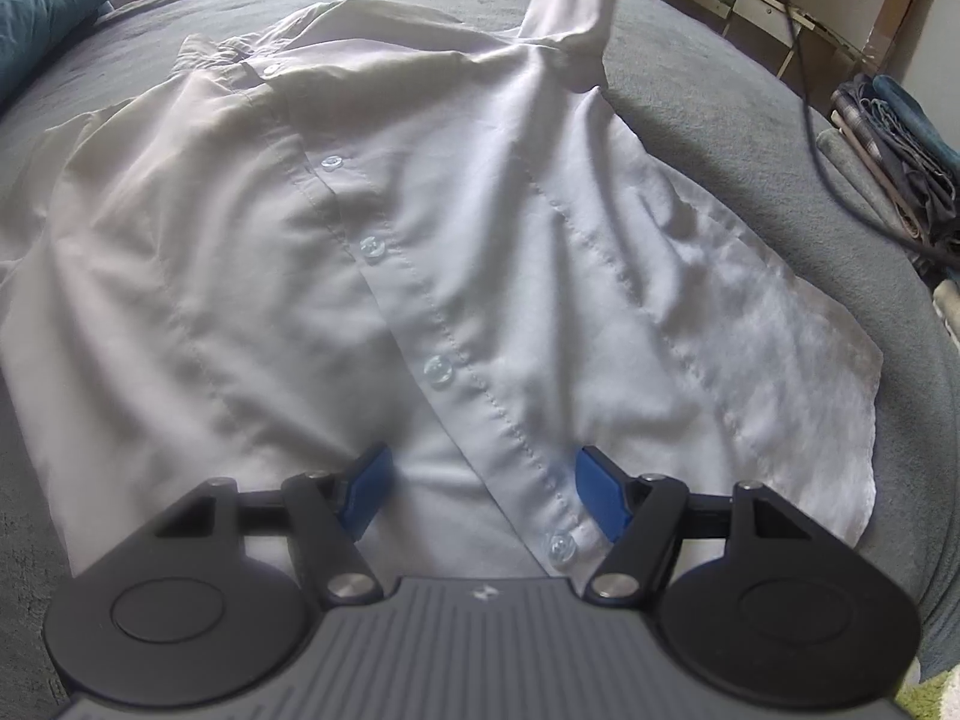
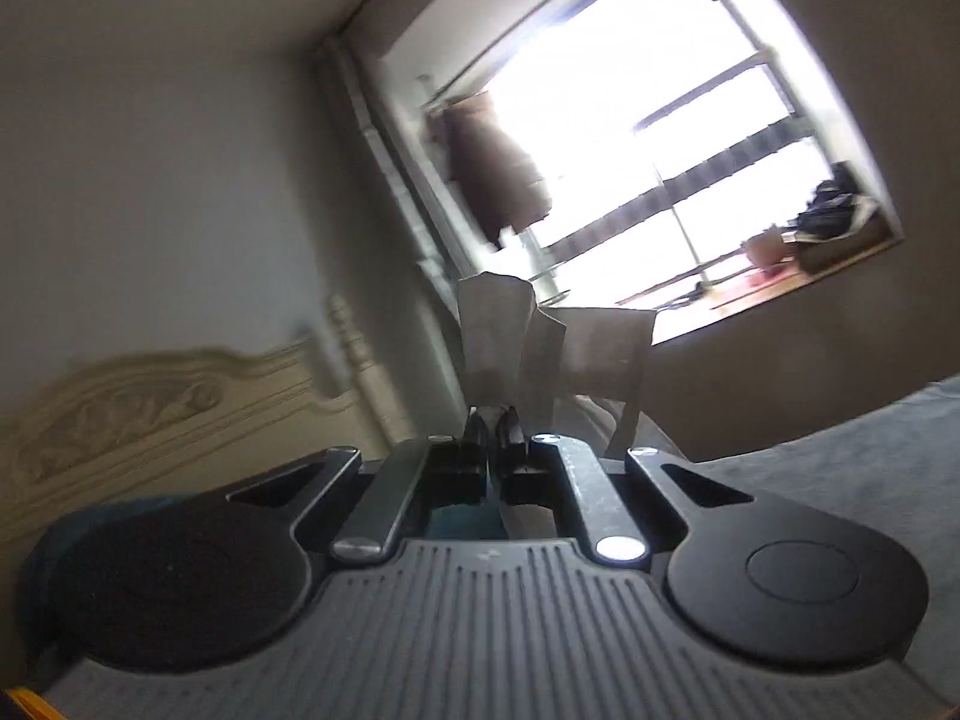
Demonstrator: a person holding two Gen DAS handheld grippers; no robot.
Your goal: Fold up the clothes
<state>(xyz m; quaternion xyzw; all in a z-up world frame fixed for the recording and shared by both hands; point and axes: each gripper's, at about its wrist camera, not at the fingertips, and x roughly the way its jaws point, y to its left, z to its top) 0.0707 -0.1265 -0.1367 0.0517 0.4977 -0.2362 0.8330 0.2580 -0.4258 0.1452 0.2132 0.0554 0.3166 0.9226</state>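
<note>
A white button-up shirt [image 1: 372, 252] lies front side up on a grey bed cover [image 1: 708, 90], its button placket running diagonally toward me. My left gripper [image 1: 483, 495] hovers open over the shirt's lower hem, blue fingertips [image 1: 366, 489] either side of the placket and nothing between them. One sleeve [image 1: 576, 6] rises off the bed toward the top edge of the left wrist view. In the right wrist view my right gripper [image 2: 493, 417] is shut on the sleeve's cuff [image 2: 510, 330], held high and tilted up toward a window.
A teal pillow [image 1: 48, 24] lies at the far left of the bed. Folded clothes [image 1: 894, 144] are stacked off the right side, with a black cable [image 1: 810, 96] hanging across. A carved headboard [image 2: 150, 414] and a bright window [image 2: 660, 168] show behind the right gripper.
</note>
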